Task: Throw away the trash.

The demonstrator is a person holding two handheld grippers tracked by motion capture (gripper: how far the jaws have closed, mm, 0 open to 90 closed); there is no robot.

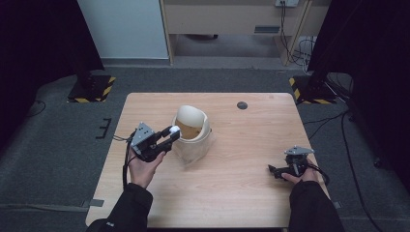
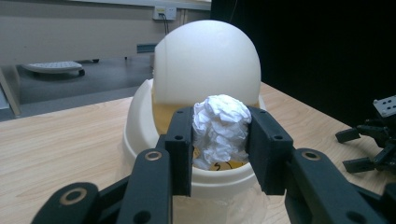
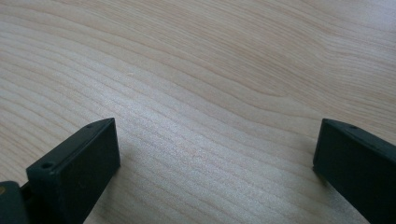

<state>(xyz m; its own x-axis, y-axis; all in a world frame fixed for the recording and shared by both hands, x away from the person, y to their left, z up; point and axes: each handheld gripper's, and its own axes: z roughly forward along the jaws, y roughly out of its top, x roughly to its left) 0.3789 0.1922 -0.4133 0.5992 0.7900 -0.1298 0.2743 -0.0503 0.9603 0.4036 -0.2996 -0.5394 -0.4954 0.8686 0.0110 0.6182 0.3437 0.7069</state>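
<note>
White crumpled paper ball (image 2: 220, 130) sits clamped in our left gripper (image 1: 170, 136) at the bin's (image 1: 193, 145) near-left rim, while our right gripper (image 1: 273, 170) rests wide open, empty, on the table (image 1: 251, 140).

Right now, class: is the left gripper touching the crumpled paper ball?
Touching. In the left gripper view, the left gripper has both black jaws pressed against the sides of the crumpled paper ball, holding it in front of the white bin.

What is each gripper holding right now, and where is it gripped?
Left gripper pinches a crumpled paper ball by its two sides, over the bin. Right gripper holds nothing.
</note>
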